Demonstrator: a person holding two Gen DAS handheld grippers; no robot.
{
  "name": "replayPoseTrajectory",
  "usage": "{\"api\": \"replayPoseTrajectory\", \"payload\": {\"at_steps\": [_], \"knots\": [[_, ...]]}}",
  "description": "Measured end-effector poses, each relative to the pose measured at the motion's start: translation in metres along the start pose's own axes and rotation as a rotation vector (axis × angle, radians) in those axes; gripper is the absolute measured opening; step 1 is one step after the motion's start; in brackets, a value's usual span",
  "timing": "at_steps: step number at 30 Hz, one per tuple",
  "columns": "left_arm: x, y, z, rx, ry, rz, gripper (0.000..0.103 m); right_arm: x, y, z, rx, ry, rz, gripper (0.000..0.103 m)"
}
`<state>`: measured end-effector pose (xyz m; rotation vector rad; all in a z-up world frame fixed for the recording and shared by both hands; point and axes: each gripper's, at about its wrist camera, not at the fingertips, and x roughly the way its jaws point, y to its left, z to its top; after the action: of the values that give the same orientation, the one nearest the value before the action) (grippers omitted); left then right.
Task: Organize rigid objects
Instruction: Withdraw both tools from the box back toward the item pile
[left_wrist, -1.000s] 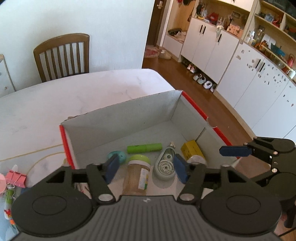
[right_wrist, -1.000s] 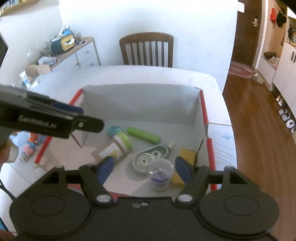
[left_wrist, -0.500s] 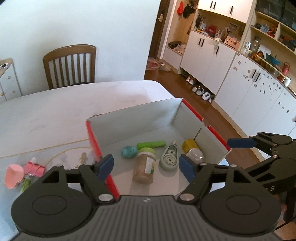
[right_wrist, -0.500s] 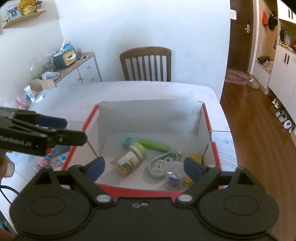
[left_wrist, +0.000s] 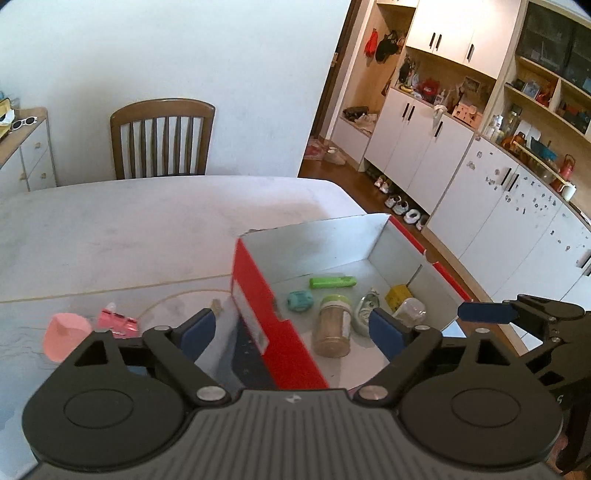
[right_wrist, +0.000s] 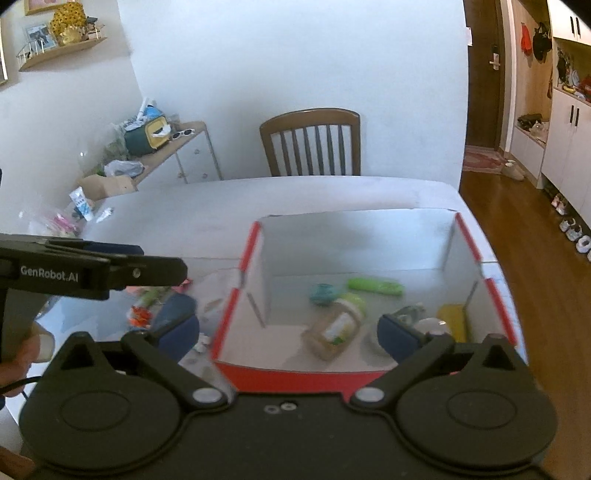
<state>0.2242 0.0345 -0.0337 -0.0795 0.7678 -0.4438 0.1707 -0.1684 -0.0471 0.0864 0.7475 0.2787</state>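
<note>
A red-edged cardboard box (left_wrist: 255, 295) (right_wrist: 243, 258) stands on the white table. It holds a green tube (left_wrist: 332, 282) (right_wrist: 375, 285), a teal piece (left_wrist: 300, 301), a green-lidded jar (left_wrist: 332, 325) (right_wrist: 336, 326), a tape dispenser (left_wrist: 364, 312), a yellow block (left_wrist: 399, 295) (right_wrist: 452, 321) and a clear capsule (left_wrist: 412, 308). My left gripper (left_wrist: 291, 328) is open and empty over the box's left wall. My right gripper (right_wrist: 288, 332) is open and empty above the box's near edge. Left of the box lie a pink cup (left_wrist: 64, 336) and pink clips (left_wrist: 116, 321).
A wooden chair (left_wrist: 162, 138) (right_wrist: 312, 142) stands at the table's far side. A sideboard with clutter (right_wrist: 147, 147) is at the far left. White cabinets (left_wrist: 480, 192) line the right wall. Small colourful items (right_wrist: 142, 310) lie on the table left of the box.
Both grippers have pulled back and up from the box and shifted left. The box and its contents look smaller and lie further right in the left wrist view. Both stay open.
</note>
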Motion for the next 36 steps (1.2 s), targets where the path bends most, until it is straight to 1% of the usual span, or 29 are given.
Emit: {"api": "replayPoseTrajectory", "payload": {"at_steps": [2,3,4,7,11,16,20,24,26,31,34,36], "knots": [[-0.005,0.011,-0.001,0.005,-0.005,-0.006,0.096,0.002,0.010,-0.001,0.009,-0.002,-0.001,0.103],[-0.007,0.016,-0.002,0.007,-0.009,-0.010,0.100,0.003,0.016,-0.002,0.017,-0.002,-0.001,0.103],[-0.010,0.021,-0.003,0.010,-0.015,-0.016,0.101,0.005,0.021,-0.003,0.024,0.001,-0.001,0.103],[-0.018,0.038,-0.007,0.017,-0.043,-0.035,0.103,0.013,0.037,-0.007,0.036,0.013,-0.004,0.103],[-0.028,0.063,-0.013,0.030,-0.083,-0.041,0.103,0.022,0.054,-0.011,0.057,0.027,-0.009,0.103],[-0.032,0.101,-0.017,-0.001,-0.080,-0.043,0.103,0.035,0.080,-0.014,0.063,0.037,-0.009,0.103],[-0.032,0.129,-0.020,-0.002,-0.067,0.008,0.103,0.046,0.098,-0.018,0.061,0.051,-0.015,0.103],[-0.028,0.159,-0.025,-0.026,-0.061,-0.003,0.103,0.058,0.117,-0.021,0.040,0.074,-0.006,0.103],[-0.024,0.170,-0.028,-0.023,-0.051,0.020,0.103,0.065,0.127,-0.023,0.018,0.092,0.004,0.103],[-0.007,0.199,-0.040,-0.044,-0.013,0.069,0.103,0.087,0.146,-0.025,-0.014,0.135,0.002,0.101],[0.005,0.211,-0.048,-0.045,0.006,0.105,0.103,0.098,0.155,-0.027,-0.057,0.157,0.020,0.101],[0.012,0.217,-0.052,-0.045,0.018,0.122,0.103,0.105,0.160,-0.028,-0.082,0.164,0.000,0.101]]}}
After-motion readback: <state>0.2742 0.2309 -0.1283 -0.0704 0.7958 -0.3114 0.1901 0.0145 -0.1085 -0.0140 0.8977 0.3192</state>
